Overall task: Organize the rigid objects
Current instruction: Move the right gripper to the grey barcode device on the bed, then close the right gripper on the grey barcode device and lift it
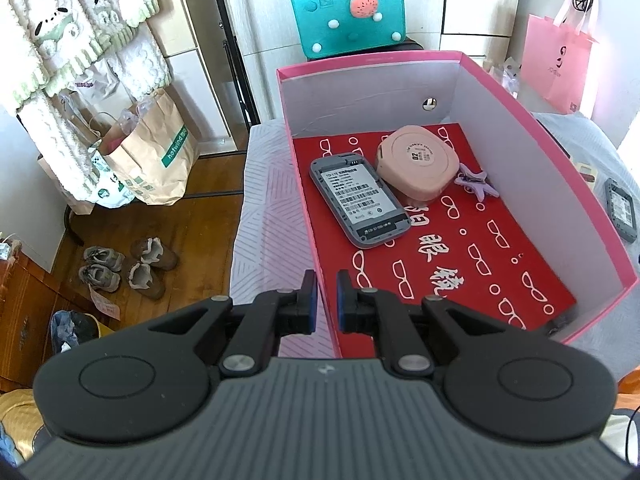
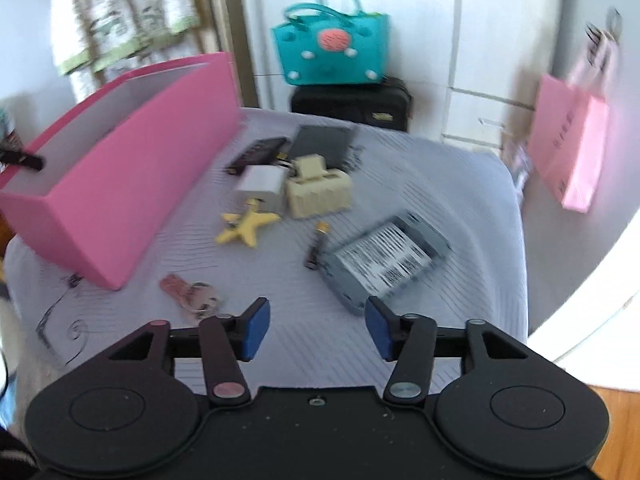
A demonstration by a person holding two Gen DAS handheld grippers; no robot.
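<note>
Through the left wrist camera, the left gripper (image 1: 327, 296) is tilting steeply down over the near rim of the pink box (image 1: 592, 184), its blue-padded jaws sitting nearly closed with nothing between them. Only this view is looking inside the box: on a red sheet printed with white glasses shapes, a grey device (image 1: 358, 200) is lying flat with its barcode label facing up, touching a rounded pink case (image 1: 418, 164), and a purple star-shaped clip (image 1: 478, 184) is lying just beside that case.

Through the right wrist camera, blurred throughout, the right gripper (image 2: 318, 328) is angling down over the cloth-covered table (image 2: 460, 184), its jaws standing well apart and empty. This view is showing the box only from outside, with plain matte pink walls. Scattered on the ribbed cloth are a second grey device (image 2: 386, 260) just ahead of the right finger, a yellow star clip (image 2: 246, 226), a white block (image 2: 260, 188), a cream boxy clip (image 2: 316, 192), what may be a key ring (image 2: 192, 296), and dark flat items farther back.
</note>
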